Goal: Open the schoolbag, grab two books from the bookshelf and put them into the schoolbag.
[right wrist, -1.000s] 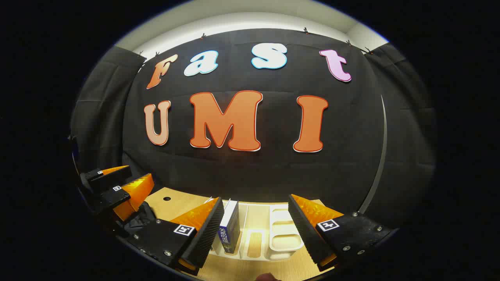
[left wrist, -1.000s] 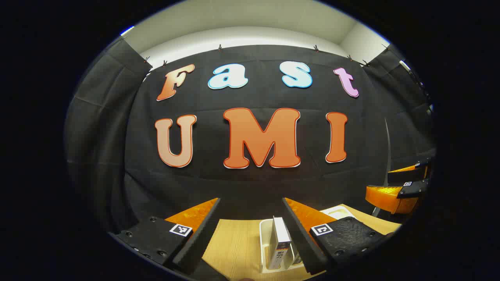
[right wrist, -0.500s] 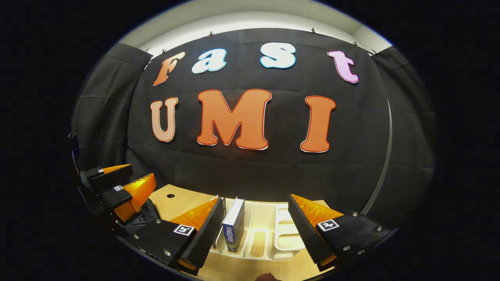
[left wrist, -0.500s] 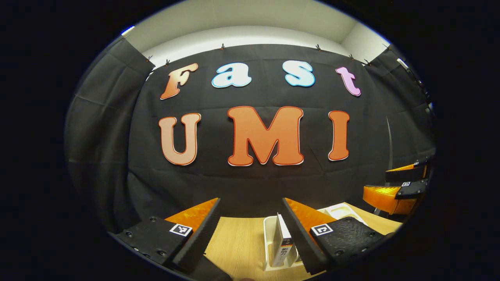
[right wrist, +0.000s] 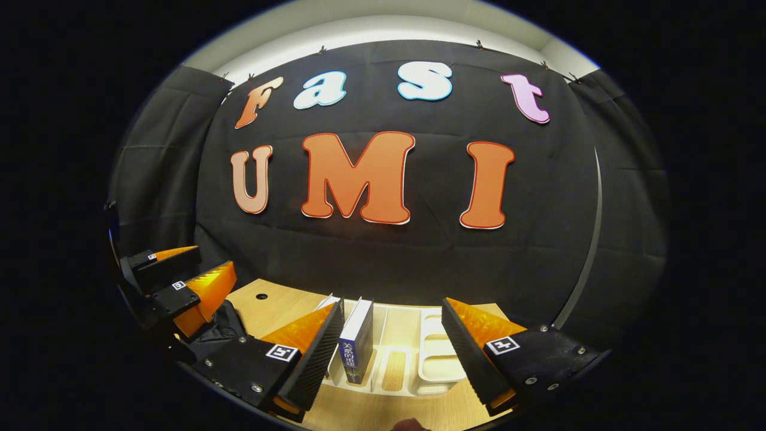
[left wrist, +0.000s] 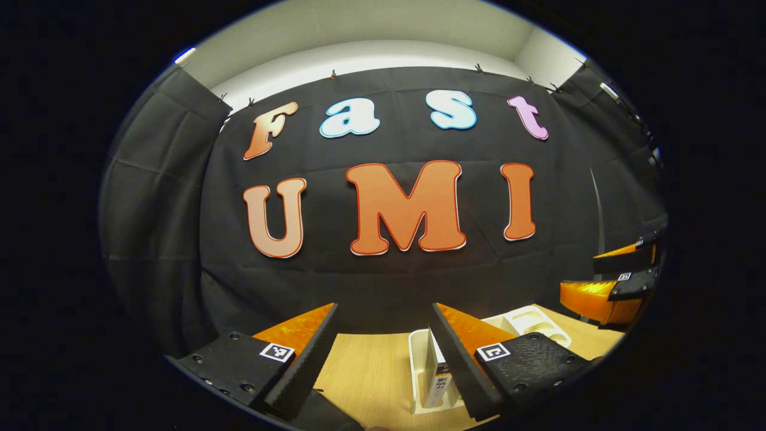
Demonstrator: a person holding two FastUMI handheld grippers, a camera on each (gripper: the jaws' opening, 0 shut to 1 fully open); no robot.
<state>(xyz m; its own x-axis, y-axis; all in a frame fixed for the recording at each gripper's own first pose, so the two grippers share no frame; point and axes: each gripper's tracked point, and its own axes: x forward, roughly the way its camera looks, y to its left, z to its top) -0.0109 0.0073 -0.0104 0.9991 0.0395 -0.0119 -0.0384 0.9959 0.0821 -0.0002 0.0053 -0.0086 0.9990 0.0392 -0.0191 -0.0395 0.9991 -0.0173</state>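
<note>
Left gripper view: the left gripper (left wrist: 383, 353) is nearest, its jaws wide apart and holding nothing, above the pale wooden surface (left wrist: 371, 383). Just beyond its right-hand finger stands an upright white-covered book (left wrist: 435, 374) in the white plastic slotted bookshelf (left wrist: 526, 320), which rests on the surface. Farther off at the right edge the right gripper (left wrist: 616, 281) is seen from the side.

Right gripper view: the right gripper (right wrist: 392, 353) is nearest, its jaws likewise wide apart and holding nothing. Between its fingers, close to the left-hand one, an upright book with a dark blue spine (right wrist: 356, 341) stands in a slot of the white plastic bookshelf (right wrist: 440, 359); a second white book edge (right wrist: 326, 301) shows just behind the left-hand finger. To the left, a black fabric schoolbag (right wrist: 218, 329) lies on the wooden surface (right wrist: 269, 305), partly hidden; whether it is open cannot be told. Above it, the left gripper (right wrist: 179, 281) has its jaws apart. The black cloth booth wall (right wrist: 389, 257) stands behind.
</note>
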